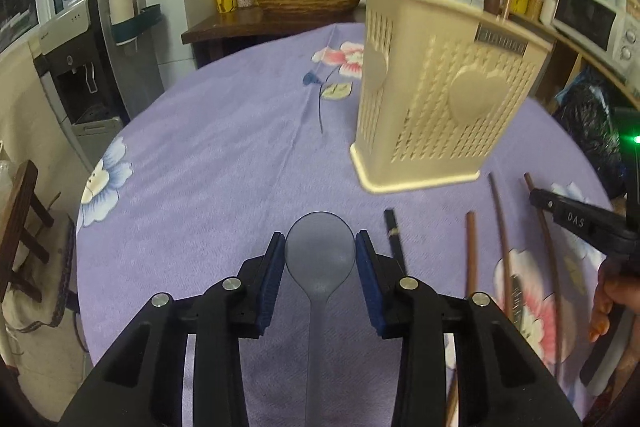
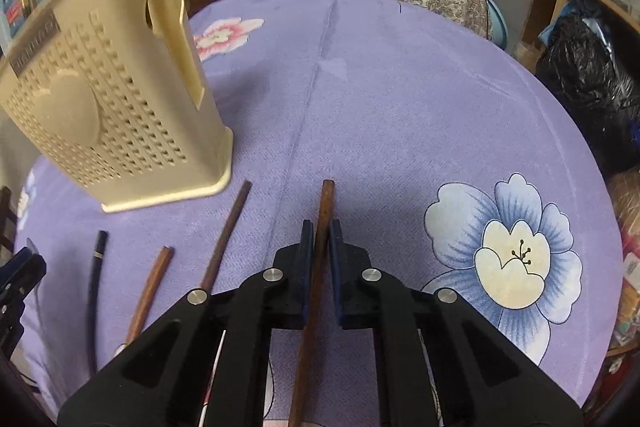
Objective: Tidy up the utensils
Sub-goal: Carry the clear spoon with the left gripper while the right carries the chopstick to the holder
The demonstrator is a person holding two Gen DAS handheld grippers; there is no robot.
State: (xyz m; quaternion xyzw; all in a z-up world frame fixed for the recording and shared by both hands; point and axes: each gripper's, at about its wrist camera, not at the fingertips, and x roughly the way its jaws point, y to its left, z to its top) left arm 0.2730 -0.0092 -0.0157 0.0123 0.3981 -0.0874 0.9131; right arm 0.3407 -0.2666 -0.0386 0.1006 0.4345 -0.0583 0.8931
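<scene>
Lying between right tool (image 2: 319, 233) pads: chopstick (image 2: 322, 211)

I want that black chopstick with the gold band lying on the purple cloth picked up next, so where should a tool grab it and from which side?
Judging by its pose, take the black chopstick with the gold band around mid-shaft, coming from above with the fingers straddling it. It lies flat on the purple flowered tablecloth, slim and straight, apart from the reddish-brown wooden chopstick beside it, so there looks to be room either side.
</scene>
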